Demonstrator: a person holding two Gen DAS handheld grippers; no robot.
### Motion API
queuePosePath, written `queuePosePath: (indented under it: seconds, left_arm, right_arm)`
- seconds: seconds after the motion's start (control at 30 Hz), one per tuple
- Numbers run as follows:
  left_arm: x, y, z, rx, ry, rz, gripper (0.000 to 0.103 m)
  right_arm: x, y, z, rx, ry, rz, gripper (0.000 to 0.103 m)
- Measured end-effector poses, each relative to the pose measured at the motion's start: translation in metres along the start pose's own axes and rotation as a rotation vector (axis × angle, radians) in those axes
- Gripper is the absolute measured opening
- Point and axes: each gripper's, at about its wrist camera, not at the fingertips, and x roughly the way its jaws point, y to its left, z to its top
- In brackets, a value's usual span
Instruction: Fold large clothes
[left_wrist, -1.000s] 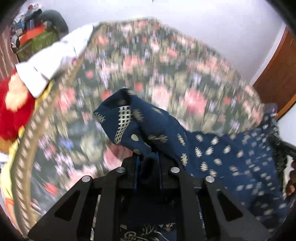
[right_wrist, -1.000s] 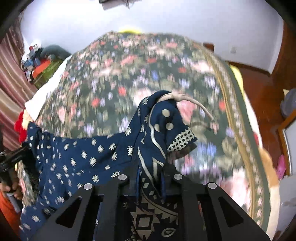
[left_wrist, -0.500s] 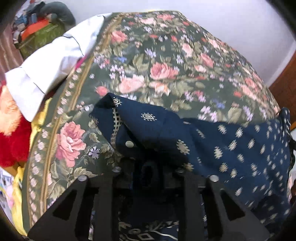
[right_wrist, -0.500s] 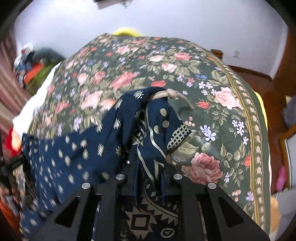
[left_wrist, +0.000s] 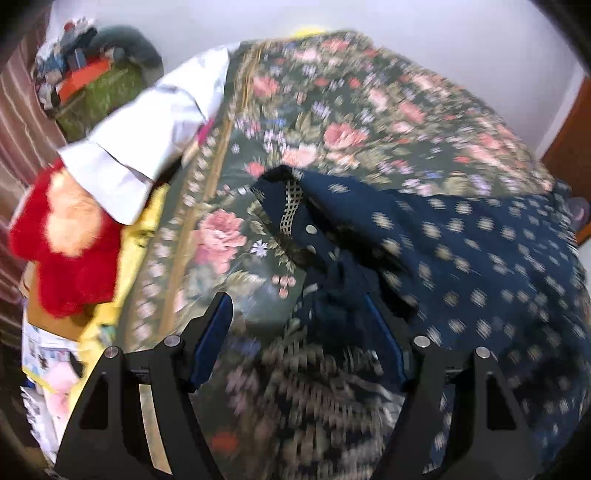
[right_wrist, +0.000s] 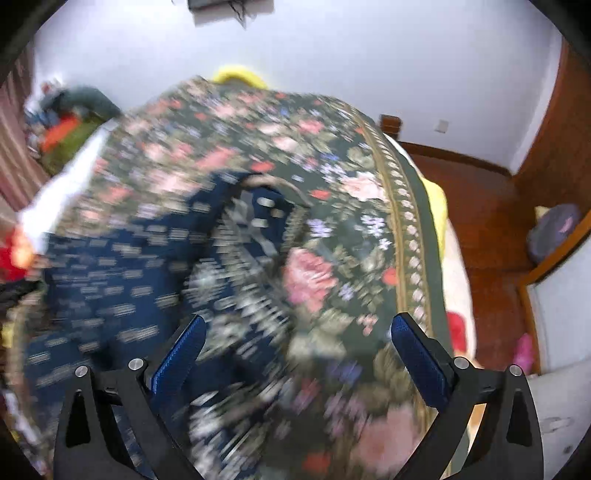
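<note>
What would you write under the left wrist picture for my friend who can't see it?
The open left tongs, which have just let go, hang over a dark blue patterned garment lying on a flowery green bedspread. White cloth and a red fluffy toy lie at the bed's left edge; the picture is blurry.

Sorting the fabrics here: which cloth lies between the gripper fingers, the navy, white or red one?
The navy patterned garment, spread on the floral bedspread; the others sit off the bed's edge.
</note>
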Motion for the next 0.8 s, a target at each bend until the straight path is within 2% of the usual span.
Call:
queuePosePath:
  seconds: [0.13,0.27,0.4,0.5,0.6,0.8]
  left_arm:
    - [-0.064,-0.003,-0.019,0.025,-0.065,-0.011,0.073]
    - [-0.127,-0.011,-0.046,0.044,-0.122,-0.061,0.073]
    - [-0.18,-0.023,-0.084,0.077,-0.167,-0.105,0.073]
    - [-0.198,-0.031,-0.113,0.1,-0.163,-0.133,0.078]
    - [-0.202,-0.034,-0.145,0.104,-0.132,-0.151,0.079]
    - [-0.172,-0.027,-0.205,0.074,-0.006,-0.14,0.079]
  right_arm:
    - [-0.069,0.012,-0.019,-0.018,-0.041,0.1,0.1]
    - [-0.131,0.029,-0.046,-0.065,-0.08,0.136,0.1]
    - [-0.178,0.054,-0.084,-0.128,-0.073,0.176,0.1]
    - [-0.195,0.067,-0.116,-0.159,-0.06,0.19,0.1]
    - [-0.2,0.075,-0.147,-0.179,-0.038,0.197,0.1]
    - [-0.168,0.069,-0.201,-0.104,0.089,0.247,0.1]
